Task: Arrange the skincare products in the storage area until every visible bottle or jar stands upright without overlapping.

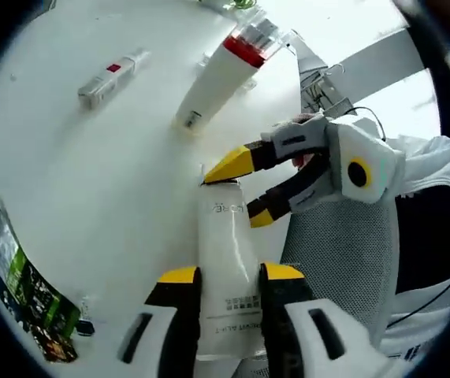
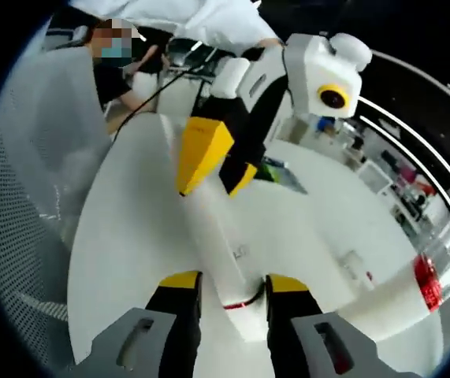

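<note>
The white tube [image 1: 226, 260] with grey lettering is held between both tongs above the white table [image 1: 91, 197]: the left gripper [image 1: 229, 277] has its yellow-tipped jaws pressed against the tube's sides at its wide printed end, and the right gripper [image 1: 244, 189] comes in from the right and pinches the far, narrow end. In the right gripper view the same tube [image 2: 225, 252] runs from between that gripper's [image 2: 228, 285] jaws to the left gripper [image 2: 209, 169] at the far end. Farther off on the table lie a long white tube with a red band and clear cap [image 1: 221, 75], a small white tube with a red mark [image 1: 113, 76] to its left, and a green printed packet [image 1: 24, 287] at the near left.
</note>
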The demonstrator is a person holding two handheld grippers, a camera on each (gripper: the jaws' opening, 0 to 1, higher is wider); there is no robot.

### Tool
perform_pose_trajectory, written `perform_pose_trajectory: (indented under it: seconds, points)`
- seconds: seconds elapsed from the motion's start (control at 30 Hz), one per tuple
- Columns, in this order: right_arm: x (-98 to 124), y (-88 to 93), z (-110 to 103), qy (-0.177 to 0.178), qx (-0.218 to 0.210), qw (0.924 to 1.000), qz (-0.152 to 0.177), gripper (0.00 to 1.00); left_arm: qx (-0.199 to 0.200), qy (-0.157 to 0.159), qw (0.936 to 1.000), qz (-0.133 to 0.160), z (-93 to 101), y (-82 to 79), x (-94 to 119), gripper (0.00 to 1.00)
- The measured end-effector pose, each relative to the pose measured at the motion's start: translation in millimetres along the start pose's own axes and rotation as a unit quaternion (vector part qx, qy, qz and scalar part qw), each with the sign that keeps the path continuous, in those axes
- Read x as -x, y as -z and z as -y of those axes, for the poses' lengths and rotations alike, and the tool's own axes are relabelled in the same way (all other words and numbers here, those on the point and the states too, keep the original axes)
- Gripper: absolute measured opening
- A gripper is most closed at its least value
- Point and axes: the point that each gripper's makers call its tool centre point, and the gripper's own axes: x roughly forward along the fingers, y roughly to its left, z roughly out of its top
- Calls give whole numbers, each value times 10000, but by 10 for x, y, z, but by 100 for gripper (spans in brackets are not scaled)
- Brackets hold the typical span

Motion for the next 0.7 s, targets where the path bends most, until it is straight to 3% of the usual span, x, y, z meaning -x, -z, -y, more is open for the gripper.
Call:
perform_pose_trajectory:
  seconds: [0.53,0.7]
  points:
    - [-86,-31,50,-55,827,9965,-82,19,200,52,9997,-145,-48,19,-23,29]
    - [-73,-20,90,103,817,9966,-55,16,89,-45,9999,54,-59,-28,12,30]
